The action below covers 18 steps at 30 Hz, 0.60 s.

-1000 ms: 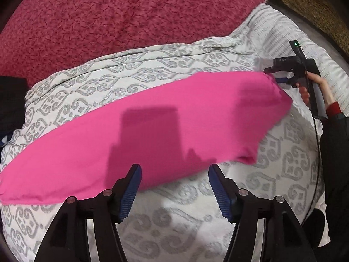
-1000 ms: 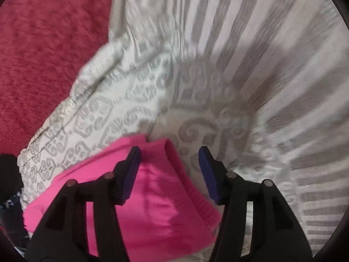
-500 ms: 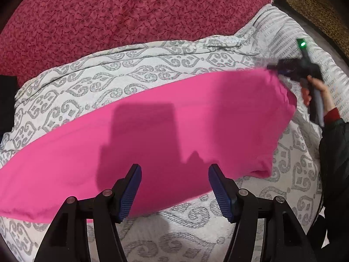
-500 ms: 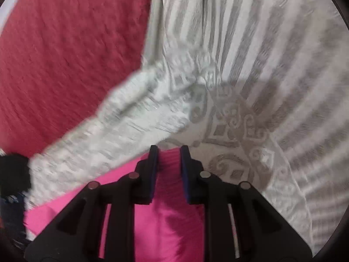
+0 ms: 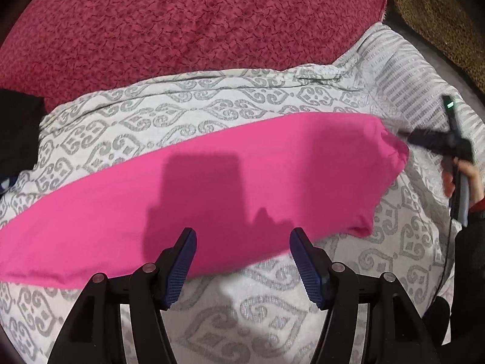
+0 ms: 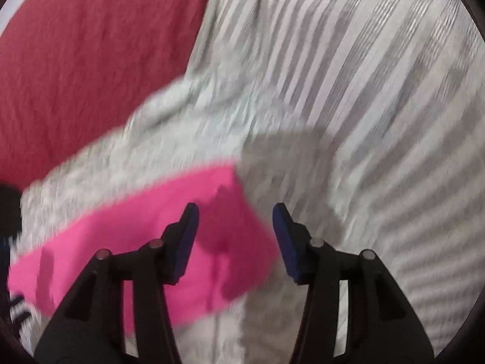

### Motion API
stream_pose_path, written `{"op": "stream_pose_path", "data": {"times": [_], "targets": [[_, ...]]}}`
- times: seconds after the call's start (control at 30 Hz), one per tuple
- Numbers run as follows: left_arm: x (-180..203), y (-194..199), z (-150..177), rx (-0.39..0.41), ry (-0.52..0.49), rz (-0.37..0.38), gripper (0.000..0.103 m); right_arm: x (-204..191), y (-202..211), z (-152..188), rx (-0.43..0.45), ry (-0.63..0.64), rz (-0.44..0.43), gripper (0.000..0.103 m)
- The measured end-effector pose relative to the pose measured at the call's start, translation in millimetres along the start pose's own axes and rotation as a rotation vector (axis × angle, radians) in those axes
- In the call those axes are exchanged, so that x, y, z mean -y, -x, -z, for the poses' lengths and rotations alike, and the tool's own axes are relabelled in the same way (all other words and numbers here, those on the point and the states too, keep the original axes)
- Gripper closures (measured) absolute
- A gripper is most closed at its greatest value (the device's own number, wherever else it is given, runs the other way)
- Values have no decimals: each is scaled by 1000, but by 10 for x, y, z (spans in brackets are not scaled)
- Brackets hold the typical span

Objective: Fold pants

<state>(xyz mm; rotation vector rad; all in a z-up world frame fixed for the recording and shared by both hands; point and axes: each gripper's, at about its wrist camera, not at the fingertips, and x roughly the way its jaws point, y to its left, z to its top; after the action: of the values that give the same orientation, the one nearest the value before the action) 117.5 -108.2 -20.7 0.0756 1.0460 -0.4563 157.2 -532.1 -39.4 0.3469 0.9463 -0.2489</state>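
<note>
Left wrist view: the bright pink fabric pants [image 5: 230, 188] lie as a long band across the grey-patterned white bedspread [image 5: 242, 312]. The left gripper [image 5: 241, 261] hovers wide open and empty. The right gripper [image 6: 235, 236], jaws just reopened and parted, grips nothing. Its waistband end could spring back. Bare bedspread all around leaves room.

Both wrist cameras look steeply down, close above the pink pants [image 5: 212, 188]: the left over their long near edge, the right, blurred, over one end [image 6: 169, 230].
</note>
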Motion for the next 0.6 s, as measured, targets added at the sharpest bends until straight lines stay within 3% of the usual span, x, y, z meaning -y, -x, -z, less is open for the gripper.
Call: {"op": "stream_pose_path", "data": {"times": [0.03, 0.07, 0.1, 0.13, 0.2, 0.27, 0.4, 0.5, 0.6], "targets": [[-12, 24, 26, -1, 5, 1, 38, -11, -114, 46, -56, 9, 17, 61], [-37, 65, 61, -1, 12, -3, 38, -3, -282, 102, -119, 19, 87, 69], [-61, 101, 87, 1, 17, -7, 38, 9, -371, 131, -124, 37, 163, 62], [-103, 152, 119, 6, 24, -16, 37, 16, -357, 135, -100, 41, 186, 62], [-261, 291, 207, 31, 52, -35, 30, 17, -210, 154, -101, -59, 180, 73], [-451, 399, 290, 60, 95, -61, 29, -119, 59, 207, -40, -60, 153, 73], [-841, 557, 435, 78, 173, -106, 29, -698, 653, 427, 107, 67, 97, 73], [-1055, 672, 516, 101, 202, -163, 29, -1239, 983, 688, 167, 170, 60, 72], [-1245, 767, 589, 126, 234, -162, 29, -1756, 1138, 1004, 191, 217, -47, 72]]}}
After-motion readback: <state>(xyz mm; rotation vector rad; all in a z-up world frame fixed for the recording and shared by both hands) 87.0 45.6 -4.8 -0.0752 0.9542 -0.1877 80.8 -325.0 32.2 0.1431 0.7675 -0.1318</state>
